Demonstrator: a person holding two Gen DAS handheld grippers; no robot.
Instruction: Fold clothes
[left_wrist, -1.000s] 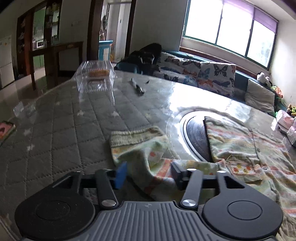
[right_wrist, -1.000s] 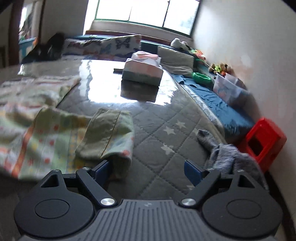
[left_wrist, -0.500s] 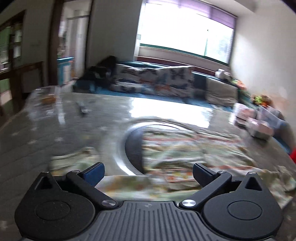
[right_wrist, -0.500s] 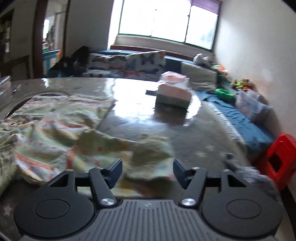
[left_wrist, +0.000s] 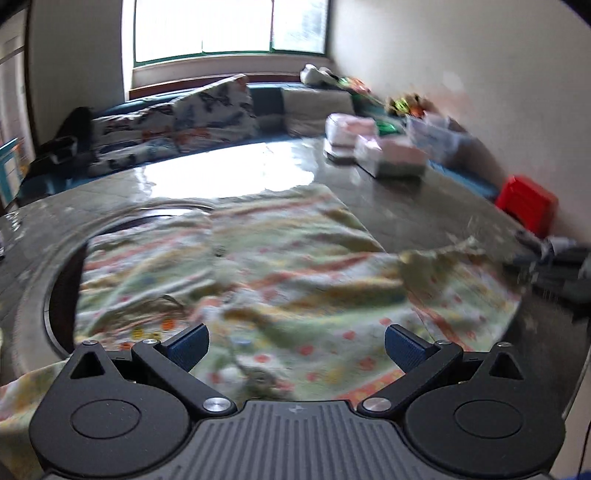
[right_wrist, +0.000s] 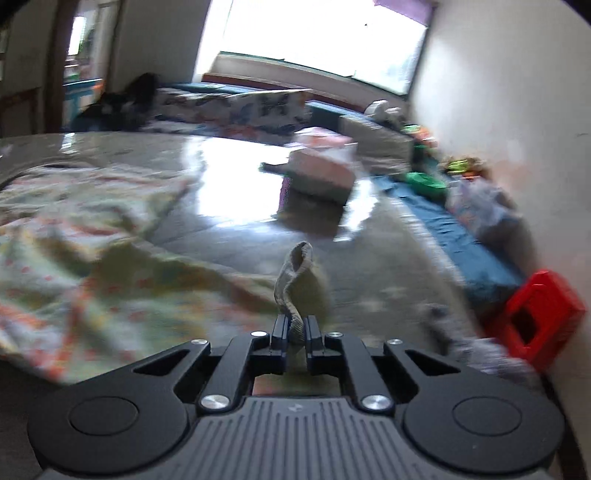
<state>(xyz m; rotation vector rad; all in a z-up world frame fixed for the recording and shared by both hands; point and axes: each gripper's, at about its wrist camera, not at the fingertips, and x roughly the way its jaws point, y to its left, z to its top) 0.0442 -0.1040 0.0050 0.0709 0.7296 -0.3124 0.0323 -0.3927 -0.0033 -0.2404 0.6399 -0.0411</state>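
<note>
A pale green garment (left_wrist: 258, 280) with orange and yellow print lies spread and rumpled over the round quilted table (left_wrist: 424, 214). My left gripper (left_wrist: 295, 345) hovers over its near part, jaws wide open with nothing between the blue pads. In the right wrist view the same garment (right_wrist: 92, 258) stretches off to the left. My right gripper (right_wrist: 295, 330) is shut on the sleeve cuff (right_wrist: 295, 280), whose ribbed grey-green edge stands up in a loop above the pads. In the blurred left wrist view, a dark blurred gripper (left_wrist: 546, 266) shows at the garment's right corner.
A dark round inset (left_wrist: 62, 295) sits in the table, partly under the garment. Tissue boxes (left_wrist: 391, 158) stand at the far right of the table. A grey cloth (right_wrist: 480, 347) lies at the table's right edge. A red stool (right_wrist: 539, 314) and a cushioned bench (left_wrist: 207, 114) lie beyond.
My left gripper let go of the left sleeve, opened wide and swung right over the garment's body. My right gripper closed on the right sleeve cuff, which now stands up between its pads.
</note>
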